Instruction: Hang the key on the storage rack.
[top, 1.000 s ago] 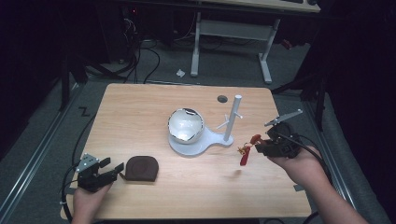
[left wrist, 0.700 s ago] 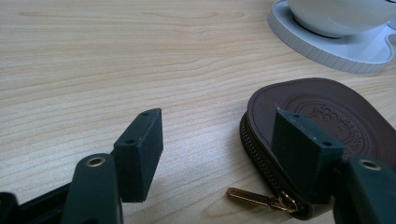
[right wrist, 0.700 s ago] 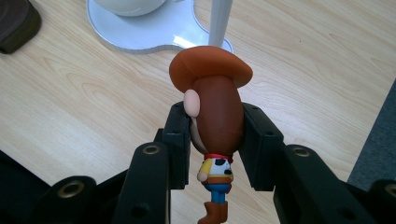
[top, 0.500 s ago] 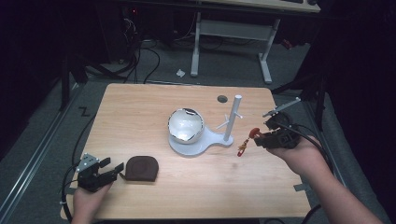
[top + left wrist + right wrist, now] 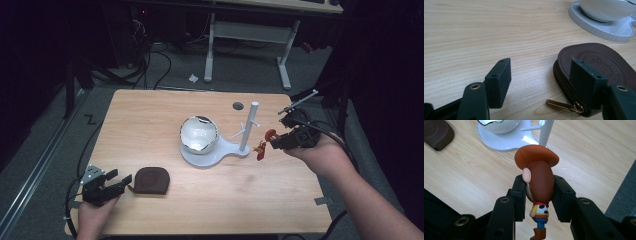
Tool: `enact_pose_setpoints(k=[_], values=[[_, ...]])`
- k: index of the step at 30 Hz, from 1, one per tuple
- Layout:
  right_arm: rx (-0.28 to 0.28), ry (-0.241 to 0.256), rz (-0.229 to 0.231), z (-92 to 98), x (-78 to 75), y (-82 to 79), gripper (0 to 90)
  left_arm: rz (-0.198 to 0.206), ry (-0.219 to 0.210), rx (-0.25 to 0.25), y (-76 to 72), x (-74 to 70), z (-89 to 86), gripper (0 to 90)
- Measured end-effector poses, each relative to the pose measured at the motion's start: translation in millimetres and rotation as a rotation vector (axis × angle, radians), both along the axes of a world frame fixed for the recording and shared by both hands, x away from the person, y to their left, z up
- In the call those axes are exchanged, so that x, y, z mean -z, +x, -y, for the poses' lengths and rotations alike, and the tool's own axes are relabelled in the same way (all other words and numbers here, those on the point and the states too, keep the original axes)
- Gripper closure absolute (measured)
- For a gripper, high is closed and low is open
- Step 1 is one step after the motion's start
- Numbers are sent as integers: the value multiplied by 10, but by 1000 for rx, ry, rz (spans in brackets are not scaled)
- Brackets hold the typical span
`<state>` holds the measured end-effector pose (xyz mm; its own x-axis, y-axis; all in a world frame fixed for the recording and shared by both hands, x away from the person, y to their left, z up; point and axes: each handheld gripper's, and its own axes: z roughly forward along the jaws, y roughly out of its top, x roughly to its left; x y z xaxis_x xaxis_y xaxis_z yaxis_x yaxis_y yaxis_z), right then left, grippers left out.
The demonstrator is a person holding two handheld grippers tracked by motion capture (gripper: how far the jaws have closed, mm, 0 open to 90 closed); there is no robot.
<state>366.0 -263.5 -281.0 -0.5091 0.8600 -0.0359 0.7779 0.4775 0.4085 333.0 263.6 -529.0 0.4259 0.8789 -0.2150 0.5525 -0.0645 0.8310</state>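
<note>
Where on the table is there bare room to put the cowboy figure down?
The right gripper holds the cowboy figure above bare wood right of the white stand. The near edge between the brown pouch and the right forearm is free, and so is the far left corner. It is crowded at the stand's bowl and peg post.

**No Legible Writing in Any View**

The brown zip pouch is carrying a round embossed stamp on its face, with a ring of raised lettering running around a small figure, but the letters are showing too small and too shallow to be read. The cowboy figure and the white stand are bearing no words, numbers or brand marks that can be made out.
</note>
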Motion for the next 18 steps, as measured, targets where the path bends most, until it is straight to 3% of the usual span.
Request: enact_pose_setpoints(k=[18], values=[[-20,-6,26,-135,-177,156,664,4,-1,0,8,-11,-15,344]])
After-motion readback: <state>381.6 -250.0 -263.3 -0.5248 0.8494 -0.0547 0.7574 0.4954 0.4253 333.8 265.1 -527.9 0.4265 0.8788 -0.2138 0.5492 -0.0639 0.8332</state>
